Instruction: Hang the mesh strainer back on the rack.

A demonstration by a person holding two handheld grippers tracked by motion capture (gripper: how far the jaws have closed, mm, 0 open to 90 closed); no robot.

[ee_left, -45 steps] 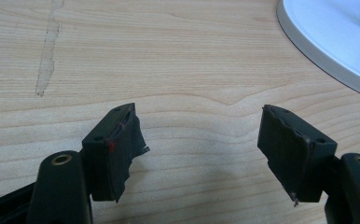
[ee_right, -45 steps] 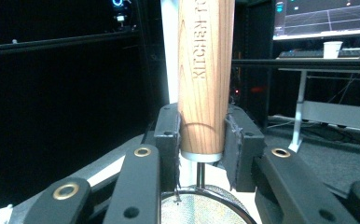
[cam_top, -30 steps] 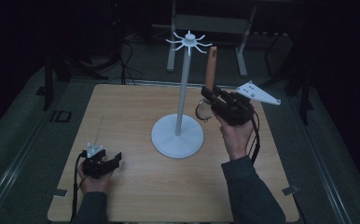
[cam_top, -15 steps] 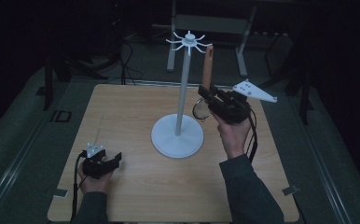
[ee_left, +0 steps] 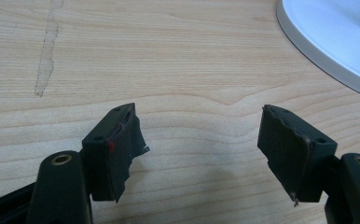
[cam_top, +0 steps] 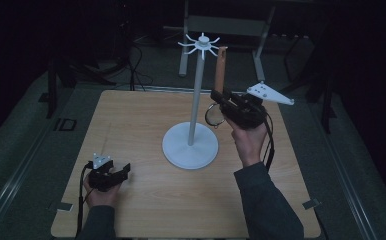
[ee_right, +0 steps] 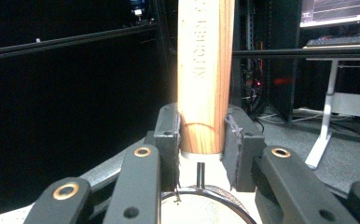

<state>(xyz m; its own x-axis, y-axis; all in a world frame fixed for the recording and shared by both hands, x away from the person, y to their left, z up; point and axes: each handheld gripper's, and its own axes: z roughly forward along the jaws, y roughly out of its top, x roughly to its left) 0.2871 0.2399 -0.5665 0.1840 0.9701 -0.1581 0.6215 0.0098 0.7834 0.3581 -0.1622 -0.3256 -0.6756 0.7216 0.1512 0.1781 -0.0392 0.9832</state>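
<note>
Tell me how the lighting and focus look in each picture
High view: dim, room nearly black beyond the table. Left gripper view: bright and even, wood grain sharp, left tongs slightly soft. Right gripper view: wooden handle well lit against a dark background, nearby right tongs blurred.

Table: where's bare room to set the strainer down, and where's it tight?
Free: the far-left stretch of the table between the stand base and the left edge, and the near strip between the two forearms. Tight: around the base and pole, where the right gripper holds the wooden-handled strainer, and the near-left corner by the left gripper.
</note>
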